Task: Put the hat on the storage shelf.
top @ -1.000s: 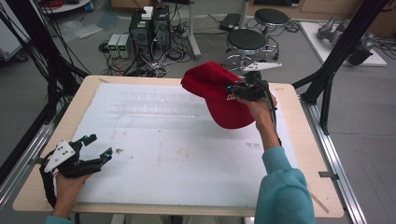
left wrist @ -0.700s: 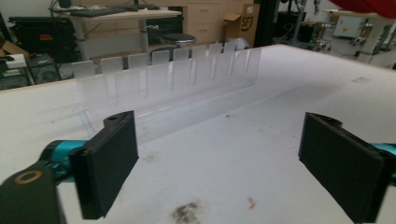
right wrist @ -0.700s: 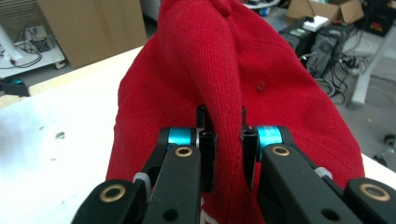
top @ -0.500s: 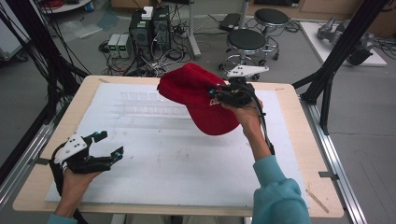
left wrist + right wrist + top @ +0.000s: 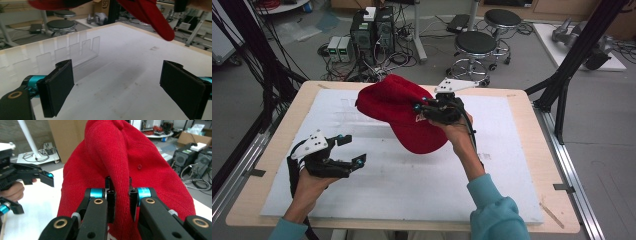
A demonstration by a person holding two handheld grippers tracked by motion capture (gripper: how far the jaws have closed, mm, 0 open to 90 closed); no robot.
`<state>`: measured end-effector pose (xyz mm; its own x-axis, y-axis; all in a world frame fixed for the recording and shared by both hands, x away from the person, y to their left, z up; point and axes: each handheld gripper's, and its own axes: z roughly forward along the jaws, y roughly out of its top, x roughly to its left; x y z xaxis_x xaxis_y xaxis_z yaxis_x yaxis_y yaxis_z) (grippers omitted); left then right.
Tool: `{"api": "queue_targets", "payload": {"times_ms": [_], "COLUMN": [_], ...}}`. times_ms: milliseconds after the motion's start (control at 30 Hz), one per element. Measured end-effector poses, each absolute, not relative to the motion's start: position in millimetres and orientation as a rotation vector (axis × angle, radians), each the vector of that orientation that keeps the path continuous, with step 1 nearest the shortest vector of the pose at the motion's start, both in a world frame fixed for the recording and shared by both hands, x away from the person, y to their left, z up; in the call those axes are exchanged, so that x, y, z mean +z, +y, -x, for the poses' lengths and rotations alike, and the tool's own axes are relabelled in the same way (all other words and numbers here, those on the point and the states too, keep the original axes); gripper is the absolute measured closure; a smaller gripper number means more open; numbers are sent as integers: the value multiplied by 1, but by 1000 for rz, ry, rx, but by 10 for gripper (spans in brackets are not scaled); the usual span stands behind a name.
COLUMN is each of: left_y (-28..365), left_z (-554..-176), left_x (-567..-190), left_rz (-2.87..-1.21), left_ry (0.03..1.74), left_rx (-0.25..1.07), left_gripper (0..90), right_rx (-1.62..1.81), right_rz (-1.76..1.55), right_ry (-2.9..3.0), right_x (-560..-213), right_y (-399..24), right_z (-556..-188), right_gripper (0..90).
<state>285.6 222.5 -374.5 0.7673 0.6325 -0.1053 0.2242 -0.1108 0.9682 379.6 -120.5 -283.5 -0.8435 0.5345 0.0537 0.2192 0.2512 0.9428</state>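
From above, the right gripper point(image 5: 432, 109) is pinching a red baseball cap point(image 5: 404, 112) aloft, toward twelve o'clock. The left gripper point(image 5: 117, 82) is gaping wide, probably readying to help. The right gripper view is showing fabric clamped.

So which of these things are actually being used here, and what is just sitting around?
In use:
- red cap, pinched in the right gripper
- left gripper, open, low over the white mat

Just lying about:
- two stools behind the table
- computer boxes and cables on the floor
- black frame legs
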Motion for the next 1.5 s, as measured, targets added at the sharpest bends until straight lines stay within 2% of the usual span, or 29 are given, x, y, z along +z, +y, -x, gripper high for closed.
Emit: {"api": "queue_targets", "payload": {"times_ms": [533, 1033, 1167, 1333, 1500], "left_y": [188, 162, 159, 155, 153], "left_z": [-303, -315, -316, -314, -312], "left_x": [-357, -353, -351, -350, -348], "left_rz": [-1655, -1620, -1613, -1617, -1620], "left_ry": [603, 554, 539, 491, 467], "left_rx": [182, 59, 34, 44, 65], "left_gripper": [126, 234, 322, 518, 654], "right_rx": [1682, 1733, 1738, 1745, 1755], "right_rz": [-613, -564, -546, -515, -495], "right_ry": [2212, 2190, 2194, 2191, 2191], "right_x": [-276, -278, -278, -278, -277], "right_y": [-106, -100, -97, -95, -95], "right_z": [-364, -358, -357, -355, -354], "right_gripper": [839, 839, 839, 839, 837]}}
